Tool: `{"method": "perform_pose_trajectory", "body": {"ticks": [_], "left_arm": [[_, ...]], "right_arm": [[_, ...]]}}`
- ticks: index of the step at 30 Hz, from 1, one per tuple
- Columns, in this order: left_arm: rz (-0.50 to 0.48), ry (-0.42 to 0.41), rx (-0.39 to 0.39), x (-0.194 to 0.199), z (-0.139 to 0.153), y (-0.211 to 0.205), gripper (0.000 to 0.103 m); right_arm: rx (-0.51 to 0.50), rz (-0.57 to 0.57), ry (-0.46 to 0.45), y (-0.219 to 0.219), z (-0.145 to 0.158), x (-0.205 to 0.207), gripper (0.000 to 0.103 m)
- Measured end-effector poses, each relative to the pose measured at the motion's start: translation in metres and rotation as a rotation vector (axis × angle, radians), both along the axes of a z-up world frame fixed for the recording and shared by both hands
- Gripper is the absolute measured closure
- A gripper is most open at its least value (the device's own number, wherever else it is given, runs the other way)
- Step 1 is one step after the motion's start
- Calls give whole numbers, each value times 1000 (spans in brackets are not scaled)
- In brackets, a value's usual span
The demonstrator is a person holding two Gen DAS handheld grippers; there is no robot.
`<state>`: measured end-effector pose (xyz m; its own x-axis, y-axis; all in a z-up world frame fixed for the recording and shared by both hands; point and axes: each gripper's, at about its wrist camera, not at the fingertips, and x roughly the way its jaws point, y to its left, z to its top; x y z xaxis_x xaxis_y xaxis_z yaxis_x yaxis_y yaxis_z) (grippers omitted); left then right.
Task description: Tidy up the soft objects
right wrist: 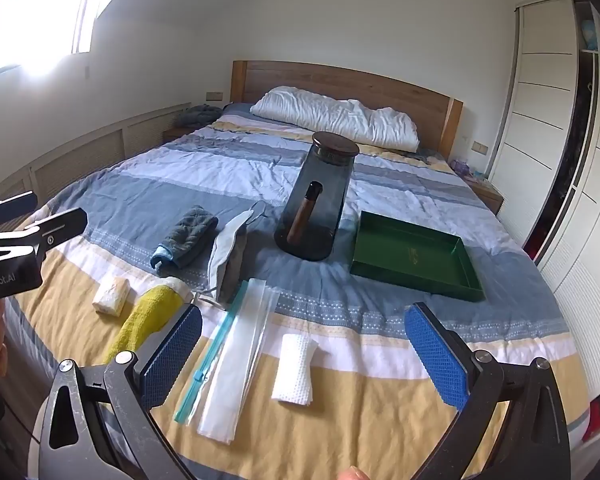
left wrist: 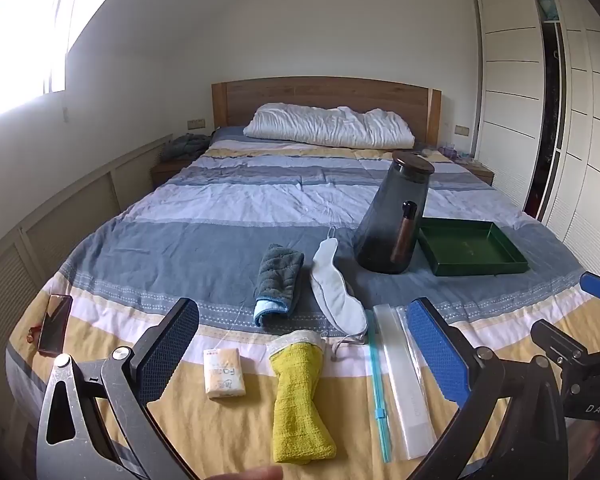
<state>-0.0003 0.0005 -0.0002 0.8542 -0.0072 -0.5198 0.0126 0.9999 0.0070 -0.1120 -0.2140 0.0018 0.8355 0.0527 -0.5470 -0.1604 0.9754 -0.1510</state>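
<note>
Both grippers, left gripper (left wrist: 300, 356) and right gripper (right wrist: 302, 350), are held spread wide and empty above the bed's foot, where yellow towel (left wrist: 300, 396), grey cloth (left wrist: 278, 280), sleep mask (left wrist: 336, 292) and zip bag (left wrist: 404, 380) are laid out near the green tray (left wrist: 500, 266), presumably for sorting.

a home bedroom: made bed (left wrist: 260, 200), pillow (left wrist: 328, 126), wardrobe (left wrist: 512, 100).

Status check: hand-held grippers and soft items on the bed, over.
Left hand-held gripper open, empty. Right hand-held gripper open, empty. Yellow towel, grey cloth, eye mask untouched. Glass pitcher beside green tray.
</note>
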Motion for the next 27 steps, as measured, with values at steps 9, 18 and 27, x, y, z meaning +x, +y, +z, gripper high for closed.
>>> {"method": "perform_pose_trajectory", "body": {"ticks": [9, 18, 27], "left_arm": [[10, 15, -13, 2, -4, 0, 1], [10, 32, -16, 4, -8, 6, 1], [7, 51, -7, 7, -12, 3, 1]], "right_arm": [[18, -11, 20, 0, 3, 6, 0], [35, -11, 29, -2, -1, 9, 0], [27, -8, 35, 0, -4, 11, 0]]}}
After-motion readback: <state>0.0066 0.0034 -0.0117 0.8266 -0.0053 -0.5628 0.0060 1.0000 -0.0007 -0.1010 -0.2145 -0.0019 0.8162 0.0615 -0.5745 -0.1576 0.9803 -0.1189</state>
